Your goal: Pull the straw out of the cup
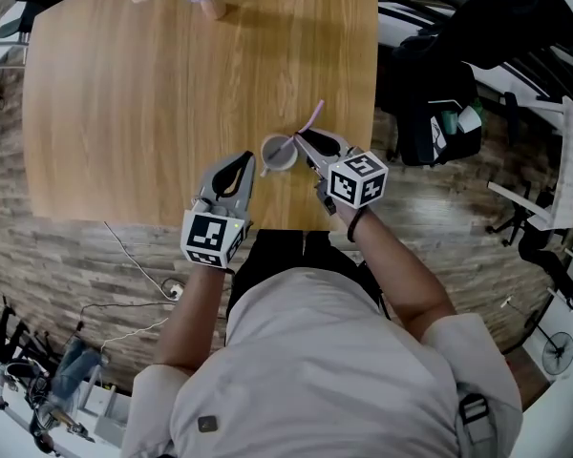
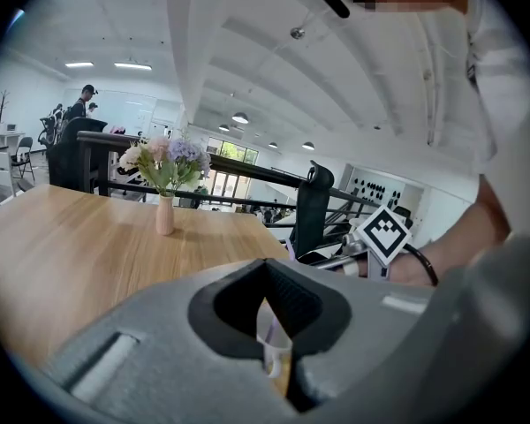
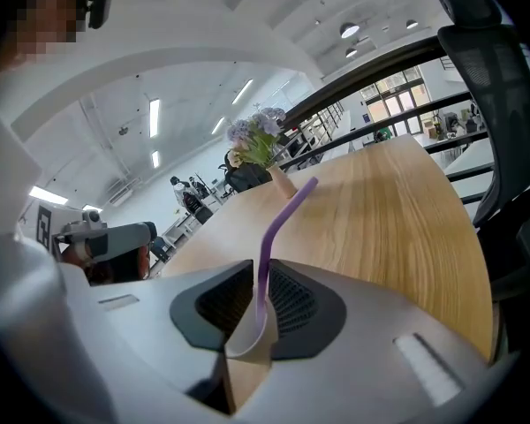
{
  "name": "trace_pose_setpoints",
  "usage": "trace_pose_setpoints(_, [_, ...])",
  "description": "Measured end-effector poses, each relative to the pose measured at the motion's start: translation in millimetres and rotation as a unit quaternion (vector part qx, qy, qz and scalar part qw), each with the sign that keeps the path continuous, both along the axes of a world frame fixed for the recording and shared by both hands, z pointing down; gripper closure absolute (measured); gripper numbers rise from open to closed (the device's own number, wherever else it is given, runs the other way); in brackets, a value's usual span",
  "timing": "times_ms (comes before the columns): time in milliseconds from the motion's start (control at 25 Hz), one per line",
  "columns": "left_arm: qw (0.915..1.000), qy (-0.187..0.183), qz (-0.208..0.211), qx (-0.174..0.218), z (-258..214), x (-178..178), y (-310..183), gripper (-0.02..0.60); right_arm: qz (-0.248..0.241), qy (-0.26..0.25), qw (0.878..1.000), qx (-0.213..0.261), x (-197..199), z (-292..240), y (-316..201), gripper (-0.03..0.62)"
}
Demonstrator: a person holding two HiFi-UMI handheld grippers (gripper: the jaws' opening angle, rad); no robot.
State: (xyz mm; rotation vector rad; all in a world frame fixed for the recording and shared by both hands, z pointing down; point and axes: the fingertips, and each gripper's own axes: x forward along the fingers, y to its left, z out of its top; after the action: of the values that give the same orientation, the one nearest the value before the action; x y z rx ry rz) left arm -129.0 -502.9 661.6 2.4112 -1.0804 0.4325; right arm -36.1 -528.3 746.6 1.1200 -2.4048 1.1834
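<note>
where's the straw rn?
Head view, by the table's near edge: the straw stands in the cup, leaning up-right, between the right gripper's jaws; the left gripper sits just left of the cup.

My head camera looks steeply down from well above the table (image 1: 172,93), taking in my left claw (image 1: 245,162) and right claw (image 1: 301,138). Each claw's camera rides just behind its jaws, low and near the tabletop, facing out across it. The left one catches my right claw at its right side, and the right one catches my left claw at its left. The straw (image 1: 311,117) stands close before the right lens. All three views share the cup (image 1: 279,151) and the vase (image 1: 212,6).
</note>
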Motion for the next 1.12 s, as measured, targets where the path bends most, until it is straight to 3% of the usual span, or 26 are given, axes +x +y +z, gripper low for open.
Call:
trace_pose_setpoints(80, [1.0000, 0.000, -0.002, -0.003, 1, -1, 3, 0.577, 0.002, 0.000, 1.000, 0.003, 0, 0, -1, 0.545])
trace_pose_setpoints(520, [0.9998, 0.001, -0.017, 0.006, -11, 0, 15, 0.577, -0.006, -0.011, 1.000, 0.026, -1, -23, 0, 0.551])
trace_pose_setpoints(1120, [0.9949, 0.006, -0.054, 0.085, -101, 14, 43, 0.577, -0.041, -0.015, 0.992, 0.117, 11, -128, 34, 0.551])
